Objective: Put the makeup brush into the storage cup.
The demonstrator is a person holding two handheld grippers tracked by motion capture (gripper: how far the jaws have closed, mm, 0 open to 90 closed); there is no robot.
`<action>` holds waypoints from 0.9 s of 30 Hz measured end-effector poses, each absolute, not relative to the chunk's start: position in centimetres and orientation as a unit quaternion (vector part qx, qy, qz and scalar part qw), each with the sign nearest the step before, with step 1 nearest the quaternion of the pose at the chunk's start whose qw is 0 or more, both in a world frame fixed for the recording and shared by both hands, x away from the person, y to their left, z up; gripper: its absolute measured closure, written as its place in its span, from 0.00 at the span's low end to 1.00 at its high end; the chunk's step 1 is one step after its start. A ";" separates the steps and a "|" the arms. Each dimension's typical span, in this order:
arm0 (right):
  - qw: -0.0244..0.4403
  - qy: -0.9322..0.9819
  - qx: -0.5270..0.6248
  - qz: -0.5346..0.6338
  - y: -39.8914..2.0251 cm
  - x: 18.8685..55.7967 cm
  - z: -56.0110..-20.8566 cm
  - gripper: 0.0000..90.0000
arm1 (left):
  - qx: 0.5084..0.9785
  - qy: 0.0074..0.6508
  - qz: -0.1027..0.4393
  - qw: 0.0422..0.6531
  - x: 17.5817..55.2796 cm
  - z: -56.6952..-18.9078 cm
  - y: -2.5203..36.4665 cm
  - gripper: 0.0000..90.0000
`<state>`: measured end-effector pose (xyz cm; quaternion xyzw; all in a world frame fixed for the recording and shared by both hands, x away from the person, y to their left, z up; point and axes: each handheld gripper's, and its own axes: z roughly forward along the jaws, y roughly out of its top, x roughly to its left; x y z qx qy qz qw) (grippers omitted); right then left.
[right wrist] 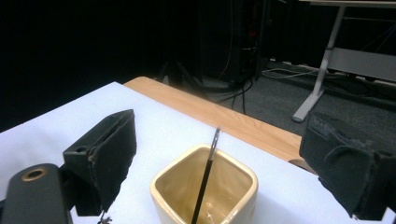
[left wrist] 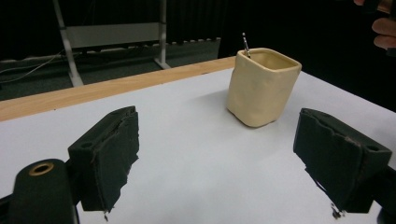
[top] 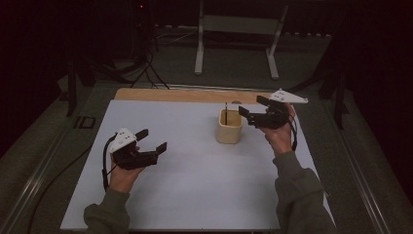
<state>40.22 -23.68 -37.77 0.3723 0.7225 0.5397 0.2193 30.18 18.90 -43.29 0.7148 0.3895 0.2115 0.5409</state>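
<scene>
A cream square cup (top: 229,126) stands on the white table top (top: 195,170), right of the middle. A thin dark stick (top: 226,111) leans inside it, its tip above the rim. The left gripper (top: 153,141) is held low at the table's left, open and empty, pointing toward the cup (left wrist: 262,86), which is well ahead of its jaws. The right gripper (top: 249,111) hovers just right of the cup, open and empty, above rim height. In the right gripper view the cup (right wrist: 205,193) and the stick (right wrist: 206,173) sit below and between the jaws.
A wooden strip (top: 190,95) runs along the table's far edge. Behind it stands a white metal frame (top: 236,39) on the dark floor, with cables (top: 146,68) at the back left. A black cable (top: 53,180) runs on the floor at the left.
</scene>
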 end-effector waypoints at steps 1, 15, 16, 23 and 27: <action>0.219 0.723 0.372 0.540 -23.7 40.2 -37.8 0.12 | 0.715 0.390 0.211 0.541 30.2 -43.3 18.9 0.17; 0.209 0.733 0.368 0.533 -25.0 39.0 -38.8 0.12 | 0.716 0.392 0.211 0.538 30.3 -43.4 19.0 0.17; 0.208 0.734 0.366 0.533 -25.0 38.8 -38.9 0.12 | 0.716 0.392 0.211 0.538 30.3 -43.4 19.0 0.17; 0.199 0.743 0.357 0.530 -25.7 37.5 -39.2 0.12 | 0.716 0.391 0.213 0.538 30.1 -43.3 19.2 0.17; 0.196 0.747 0.354 0.528 -26.1 36.7 -39.6 0.12 | 0.716 0.392 0.213 0.538 30.0 -43.4 19.3 0.17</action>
